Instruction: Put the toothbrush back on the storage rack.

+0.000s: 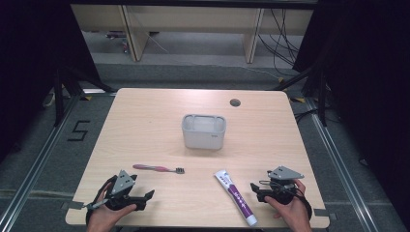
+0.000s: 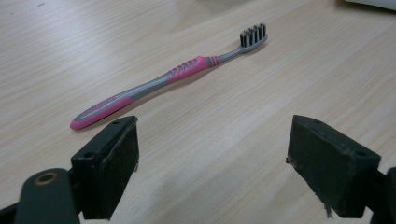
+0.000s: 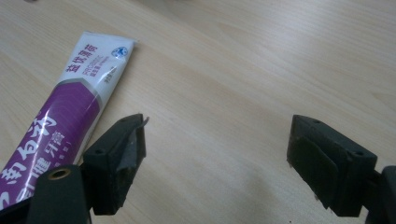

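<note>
A pink and grey toothbrush (image 1: 158,168) lies flat on the wooden table (image 1: 145,125), bristles pointing right. My left gripper (image 1: 146,199) rests near the front edge just in front of it, open and holding nothing. In the left gripper view the toothbrush (image 2: 173,77) lies beyond the wide-apart jaws of that gripper (image 2: 215,135). A white and purple toothpaste tube (image 1: 236,195) lies at the front right. My right gripper (image 1: 256,191) sits open just right of it. In the right gripper view the tube (image 3: 74,107) lies beside the left jaw of this gripper (image 3: 217,133).
A pale grey rectangular bin (image 1: 203,131) stands upright in the middle of the table, behind both objects. A small round cable hole (image 1: 235,102) sits near the far edge. Bare tabletop stretches between the grippers and the bin.
</note>
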The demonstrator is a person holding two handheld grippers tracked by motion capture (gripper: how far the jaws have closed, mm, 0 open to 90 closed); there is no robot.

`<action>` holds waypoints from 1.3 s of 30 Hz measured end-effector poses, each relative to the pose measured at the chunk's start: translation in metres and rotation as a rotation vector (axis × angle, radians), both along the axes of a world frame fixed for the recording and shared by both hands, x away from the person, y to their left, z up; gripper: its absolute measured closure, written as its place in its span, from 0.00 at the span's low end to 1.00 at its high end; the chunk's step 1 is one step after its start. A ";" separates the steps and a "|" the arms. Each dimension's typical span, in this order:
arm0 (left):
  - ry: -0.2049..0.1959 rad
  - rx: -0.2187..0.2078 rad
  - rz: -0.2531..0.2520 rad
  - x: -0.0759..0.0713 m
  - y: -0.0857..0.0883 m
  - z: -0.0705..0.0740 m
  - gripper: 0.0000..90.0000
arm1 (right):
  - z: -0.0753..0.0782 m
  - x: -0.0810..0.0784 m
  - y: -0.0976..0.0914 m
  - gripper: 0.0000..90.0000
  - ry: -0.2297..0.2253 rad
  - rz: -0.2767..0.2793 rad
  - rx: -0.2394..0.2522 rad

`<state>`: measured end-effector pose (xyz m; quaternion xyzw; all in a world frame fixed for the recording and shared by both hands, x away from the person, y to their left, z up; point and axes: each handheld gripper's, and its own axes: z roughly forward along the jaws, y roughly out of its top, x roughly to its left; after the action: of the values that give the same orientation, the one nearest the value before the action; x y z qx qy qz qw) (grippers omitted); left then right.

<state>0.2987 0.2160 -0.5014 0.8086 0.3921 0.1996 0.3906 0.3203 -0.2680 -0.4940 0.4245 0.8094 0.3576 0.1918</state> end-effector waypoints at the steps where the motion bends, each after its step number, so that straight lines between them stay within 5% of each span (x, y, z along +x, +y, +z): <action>1: -0.001 0.002 0.003 0.001 0.000 0.000 0.18 | -0.001 0.000 0.000 0.23 -0.009 0.005 -0.005; 5: 0.005 0.025 -0.010 0.006 0.002 0.000 0.18 | 0.000 -0.002 0.001 0.23 0.003 -0.014 0.001; 10: 0.005 -0.003 -0.007 0.015 0.003 0.001 0.18 | 0.000 0.000 0.000 0.23 -0.021 -0.009 -0.010; 12: 0.004 0.010 -0.011 0.018 0.003 0.002 0.18 | 0.000 -0.001 0.002 0.23 -0.003 -0.018 -0.002; 14: -0.001 0.029 -0.021 0.020 0.004 0.003 0.18 | -0.001 0.001 0.001 0.23 -0.031 0.009 -0.023; 18: 0.000 0.075 -0.049 0.027 -0.001 0.005 0.18 | 0.000 0.000 0.002 0.23 0.007 0.020 -0.005; 20: -0.007 0.089 -0.066 0.029 -0.004 0.006 0.18 | -0.001 0.001 0.000 0.23 -0.046 0.030 -0.032; 27: -0.003 0.103 -0.079 0.038 -0.008 0.005 0.20 | 0.000 -0.003 0.003 0.23 -0.015 -0.007 -0.016; 29: -0.002 0.097 -0.086 0.041 -0.008 0.006 0.21 | 0.000 -0.002 0.000 0.23 -0.040 0.013 -0.033; 39: 0.000 0.125 -0.101 0.057 -0.008 0.014 0.24 | 0.001 -0.003 0.001 0.23 -0.021 0.014 -0.018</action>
<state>0.3553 0.2076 -0.4873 0.8501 0.3375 0.2038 0.3491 0.3172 -0.2665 -0.4933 0.4132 0.8136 0.3561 0.2015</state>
